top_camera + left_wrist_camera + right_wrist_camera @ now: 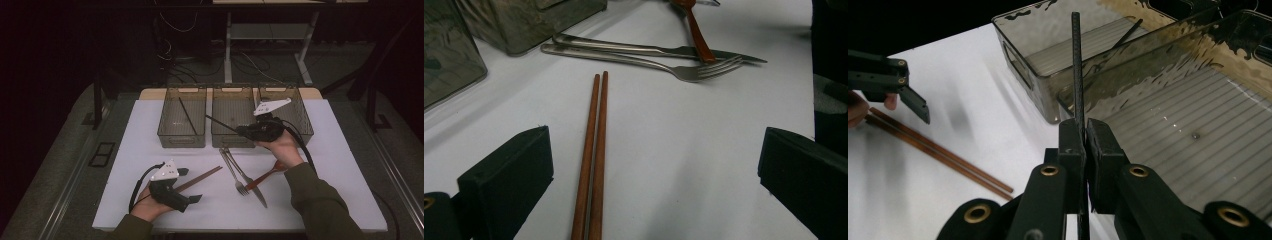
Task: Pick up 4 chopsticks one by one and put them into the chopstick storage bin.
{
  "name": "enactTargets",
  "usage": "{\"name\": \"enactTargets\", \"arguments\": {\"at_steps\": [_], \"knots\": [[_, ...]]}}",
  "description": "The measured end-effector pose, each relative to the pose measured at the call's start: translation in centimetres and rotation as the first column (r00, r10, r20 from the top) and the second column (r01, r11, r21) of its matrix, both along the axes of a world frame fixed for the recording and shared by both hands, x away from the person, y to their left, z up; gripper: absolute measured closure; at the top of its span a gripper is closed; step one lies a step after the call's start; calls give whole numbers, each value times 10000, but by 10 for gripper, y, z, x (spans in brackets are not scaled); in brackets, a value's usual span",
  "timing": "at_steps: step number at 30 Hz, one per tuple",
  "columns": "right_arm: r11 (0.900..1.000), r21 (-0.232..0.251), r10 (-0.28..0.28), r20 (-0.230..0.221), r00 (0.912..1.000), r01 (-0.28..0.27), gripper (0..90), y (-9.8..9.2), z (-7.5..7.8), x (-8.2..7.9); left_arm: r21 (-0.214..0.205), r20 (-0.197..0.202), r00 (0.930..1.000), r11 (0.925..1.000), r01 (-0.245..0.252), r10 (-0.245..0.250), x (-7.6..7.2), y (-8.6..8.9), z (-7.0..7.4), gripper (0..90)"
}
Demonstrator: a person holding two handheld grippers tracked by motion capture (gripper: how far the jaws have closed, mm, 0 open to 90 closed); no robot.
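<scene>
Right gripper (1084, 137) hovers over the middle bin (1168, 125), jaws clamped on a black chopstick (1077, 65). Left gripper (654, 165) rests low, jaws wide apart around the brown chopsticks (594, 150).

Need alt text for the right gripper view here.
The right gripper is shut on a thin black chopstick, above the near wall of the middle bin. Brown chopsticks lie on the white table beside the left gripper.

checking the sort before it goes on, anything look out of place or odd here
Nothing is spilled or damaged. One mismatch: a single black chopstick lies in the left bin, while its mate is clamped in the right gripper over the middle bin.
</scene>
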State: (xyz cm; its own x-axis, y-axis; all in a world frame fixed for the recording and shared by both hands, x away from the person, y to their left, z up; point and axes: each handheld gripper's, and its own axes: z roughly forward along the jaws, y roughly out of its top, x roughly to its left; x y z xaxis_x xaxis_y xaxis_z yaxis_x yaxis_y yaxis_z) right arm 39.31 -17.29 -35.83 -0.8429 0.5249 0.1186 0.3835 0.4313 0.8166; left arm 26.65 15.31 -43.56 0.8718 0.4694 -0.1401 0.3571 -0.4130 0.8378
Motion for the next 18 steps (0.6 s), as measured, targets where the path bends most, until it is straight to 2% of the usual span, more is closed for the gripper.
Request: {"name": "enactTargets", "arguments": {"at_steps": [5,10,18], "knots": [[9998,-63,-176,-69,9998,176,856,10,3,8,158,28,10000,9999,45,-46,0,0,0,2],[9995,-74,-301,-164,9994,300,856,24,6,18,98,47,10000,10000,18,-19,0,0,1,2],[9982,-440,-411,-197,9990,402,856,52,13,35,104,68,10000,9999,-10,9,0,0,1,2]]}}
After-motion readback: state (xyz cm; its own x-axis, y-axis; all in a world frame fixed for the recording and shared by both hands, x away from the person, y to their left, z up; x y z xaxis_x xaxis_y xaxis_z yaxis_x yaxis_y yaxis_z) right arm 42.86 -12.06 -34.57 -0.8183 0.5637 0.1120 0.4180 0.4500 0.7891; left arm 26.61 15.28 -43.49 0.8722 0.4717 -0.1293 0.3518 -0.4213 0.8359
